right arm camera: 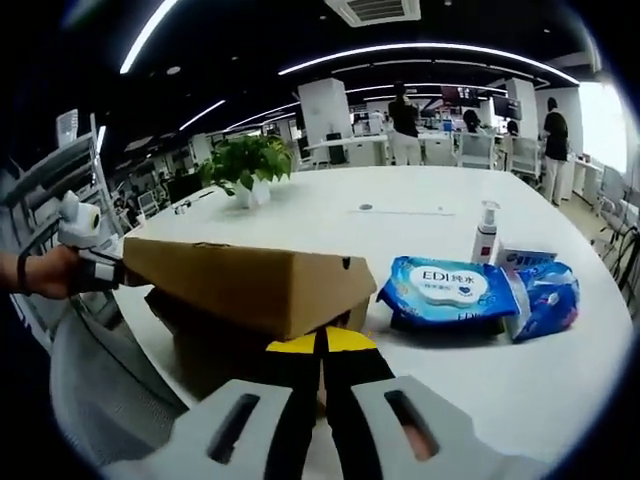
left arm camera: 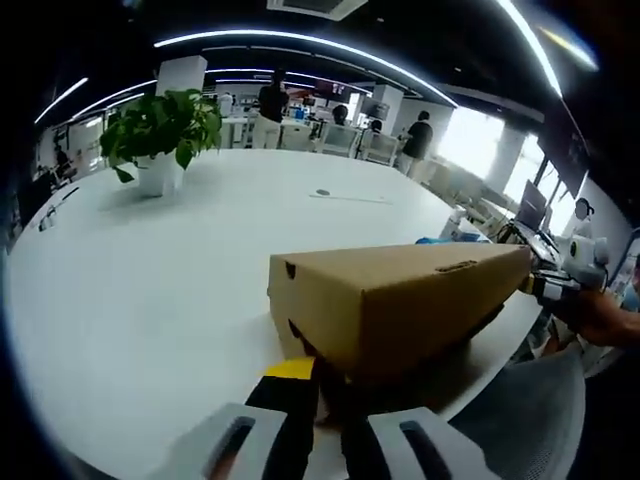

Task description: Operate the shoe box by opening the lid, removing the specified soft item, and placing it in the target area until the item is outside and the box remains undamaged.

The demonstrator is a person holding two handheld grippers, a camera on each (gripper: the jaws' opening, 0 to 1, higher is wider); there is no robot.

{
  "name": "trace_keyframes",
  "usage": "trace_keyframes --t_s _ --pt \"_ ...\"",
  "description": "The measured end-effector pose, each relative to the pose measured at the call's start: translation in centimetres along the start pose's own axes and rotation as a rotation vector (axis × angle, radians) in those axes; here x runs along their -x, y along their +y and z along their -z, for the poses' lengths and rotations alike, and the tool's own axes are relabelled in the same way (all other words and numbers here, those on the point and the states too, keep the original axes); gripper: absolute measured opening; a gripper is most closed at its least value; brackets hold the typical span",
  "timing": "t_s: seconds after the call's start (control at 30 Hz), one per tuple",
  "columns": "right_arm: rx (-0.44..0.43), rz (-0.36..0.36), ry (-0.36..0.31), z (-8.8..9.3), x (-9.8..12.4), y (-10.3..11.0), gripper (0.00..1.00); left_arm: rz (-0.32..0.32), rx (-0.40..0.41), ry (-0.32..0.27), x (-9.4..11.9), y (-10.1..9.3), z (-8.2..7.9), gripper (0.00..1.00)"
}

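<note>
Shoe box sits at the near edge of the white desk, cardboard lid tilted up off the base. In the left gripper view the left gripper is at the box's near corner, yellow-tipped jaws pressed close together w/ only a thin gap; whether they pinch the lid edge can't be told, the contact spot is hidden in shadow under the lid. Box base is mostly dark, inside not visible. At the box's far right end the other gripper and a hand show, partly cut off by the view edge.

In the right gripper view the right gripper meets the lid at its lower edge, jaws together w/ a slim line between them, yellow pads touching the cardboard; a true pinch can't be confirmed. Base sits dark beneath the raised lid, contents hidden. Left gripper and hand are at the lid's far left end, its jaws too small to read.

Right of the box: blue wipes pack, a second blue packet touching it, a small spray bottle just behind. Soft item inside the box can't be made out. Potted plant stands far left on the desk. People stand among desks in the far background. A grey chair is near the desk edge, partly cut off.
</note>
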State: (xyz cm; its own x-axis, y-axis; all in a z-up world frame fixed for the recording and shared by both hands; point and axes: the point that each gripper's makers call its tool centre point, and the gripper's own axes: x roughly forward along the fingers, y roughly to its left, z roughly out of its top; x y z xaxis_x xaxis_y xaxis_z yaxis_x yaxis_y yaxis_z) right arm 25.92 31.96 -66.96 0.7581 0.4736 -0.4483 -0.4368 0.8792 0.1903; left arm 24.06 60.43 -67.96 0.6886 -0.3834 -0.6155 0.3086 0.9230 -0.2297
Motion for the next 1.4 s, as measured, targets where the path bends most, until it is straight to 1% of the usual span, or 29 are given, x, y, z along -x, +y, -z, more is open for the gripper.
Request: trace_keyframes --t_s 0.17,0.5,0.67,0.73,0.83,0.93,1.1,1.23,1.4 --pt "-0.048 -0.021 0.017 0.9 -0.2 -0.2 0.00 -0.012 0.009 0.005 0.3 0.3 0.6 0.07" --pt "-0.076 -0.021 0.042 2.1 -0.3 -0.2 0.00 -0.024 0.016 0.016 0.5 0.4 1.6 0.08" --pt "-0.102 -0.022 0.054 2.8 -0.4 -0.3 0.00 -0.025 0.021 0.028 0.6 0.4 1.8 0.09" --pt "-0.131 -0.028 0.047 2.8 -0.4 -0.4 0.00 -0.030 0.021 0.035 0.6 0.5 1.9 0.10" --pt "-0.120 -0.017 0.063 3.0 -0.4 -0.8 0.00 -0.045 0.031 0.033 0.7 0.8 1.9 0.13" --pt "-0.136 -0.014 0.055 3.0 -0.3 -1.0 0.00 -0.052 0.044 0.030 0.9 1.0 2.0 0.15" --pt "-0.144 -0.024 0.057 3.3 0.0 -0.6 0.00 -0.056 0.047 0.036 1.1 1.0 2.2 0.15" --pt "-0.157 -0.019 0.060 3.4 0.0 -0.7 0.00 -0.058 0.057 0.040 1.2 1.2 2.4 0.16" --pt "-0.169 -0.019 0.065 3.5 0.0 -0.7 0.00 -0.079 0.066 0.051 1.5 1.6 2.6 0.16"
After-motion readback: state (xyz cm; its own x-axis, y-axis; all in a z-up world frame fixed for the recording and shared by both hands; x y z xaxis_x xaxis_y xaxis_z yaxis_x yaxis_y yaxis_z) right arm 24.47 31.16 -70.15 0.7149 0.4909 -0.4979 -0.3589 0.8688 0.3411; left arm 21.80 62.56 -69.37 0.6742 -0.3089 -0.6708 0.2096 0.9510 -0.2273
